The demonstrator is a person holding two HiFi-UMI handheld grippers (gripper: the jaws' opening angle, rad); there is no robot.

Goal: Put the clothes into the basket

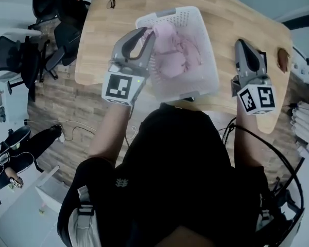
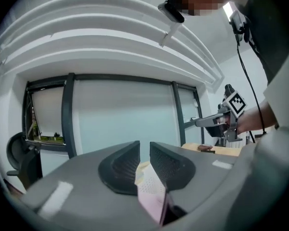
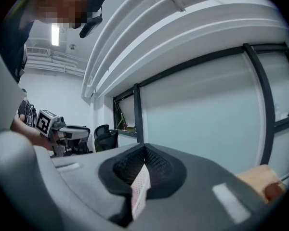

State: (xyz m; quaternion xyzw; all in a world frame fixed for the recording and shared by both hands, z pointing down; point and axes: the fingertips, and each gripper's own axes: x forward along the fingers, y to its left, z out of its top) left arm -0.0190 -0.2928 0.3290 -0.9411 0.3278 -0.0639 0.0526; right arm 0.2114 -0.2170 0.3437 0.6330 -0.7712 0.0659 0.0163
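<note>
Pink clothes (image 1: 177, 55) lie heaped inside the white basket (image 1: 208, 66) on the desk (image 1: 100, 40). The left hand-held gripper (image 1: 147, 35) hovers over the basket's left rim, its jaws only a sliver apart and pinching nothing. The right hand-held gripper (image 1: 242, 44) hangs beside the basket, jaws pressed together.

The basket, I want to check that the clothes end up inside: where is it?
In the head view, the white basket sits on the wooden table, pink clothes inside, the left gripper at its left rim and the right gripper to its right.
</note>
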